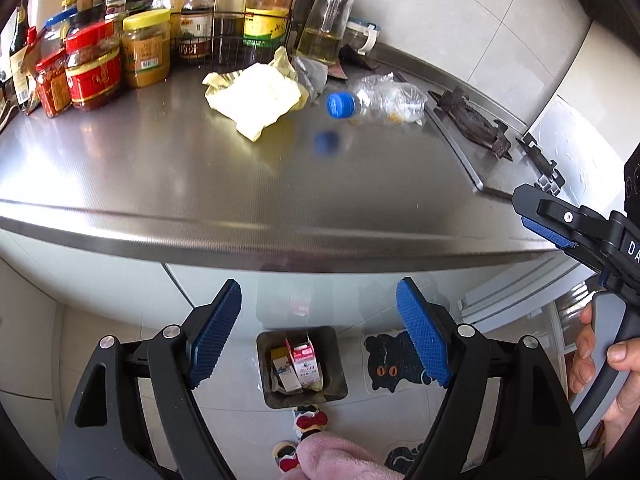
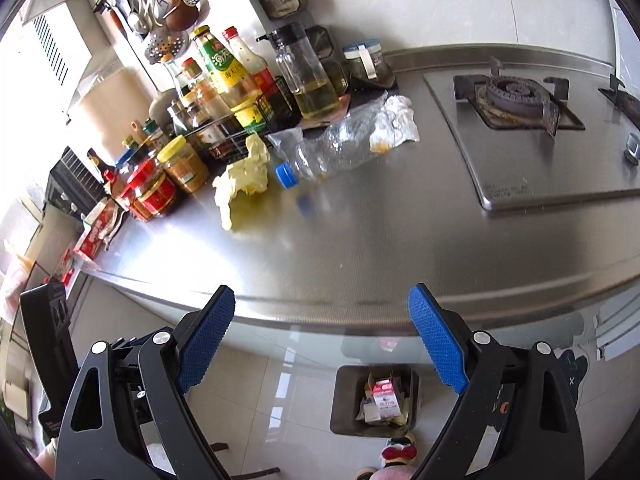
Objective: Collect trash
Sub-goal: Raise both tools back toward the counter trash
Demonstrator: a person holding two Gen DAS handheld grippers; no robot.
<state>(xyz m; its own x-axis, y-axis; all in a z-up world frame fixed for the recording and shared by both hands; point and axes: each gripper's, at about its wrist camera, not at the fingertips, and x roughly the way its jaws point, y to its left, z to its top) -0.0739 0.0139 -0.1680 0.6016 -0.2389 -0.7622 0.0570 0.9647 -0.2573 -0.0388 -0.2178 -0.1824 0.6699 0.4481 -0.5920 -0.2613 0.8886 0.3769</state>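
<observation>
A crushed clear plastic bottle point(image 1: 380, 102) with a blue cap lies on the steel counter point(image 1: 180, 184), beside a crumpled yellow wrapper point(image 1: 256, 96). In the right wrist view the bottle point(image 2: 336, 148) and the wrapper point(image 2: 242, 178) lie near a white tissue point(image 2: 400, 120). On the floor below stands a dark bin point(image 1: 266, 360) holding milk cartons and scraps. My left gripper point(image 1: 320, 332) hangs open and empty in front of the counter edge, above the bin. My right gripper point(image 2: 320, 340) is open and empty too, off the counter edge above the bin point(image 2: 344, 400). A hand holds the right gripper point(image 1: 536, 216).
Jars and bottles of sauce and oil point(image 1: 140, 48) crowd the counter's back left, some in a wire rack. A gas stove point(image 2: 516, 96) takes the right side. A black cat mat point(image 1: 394, 360) and slippers point(image 1: 308, 424) lie on the tiled floor by the bin.
</observation>
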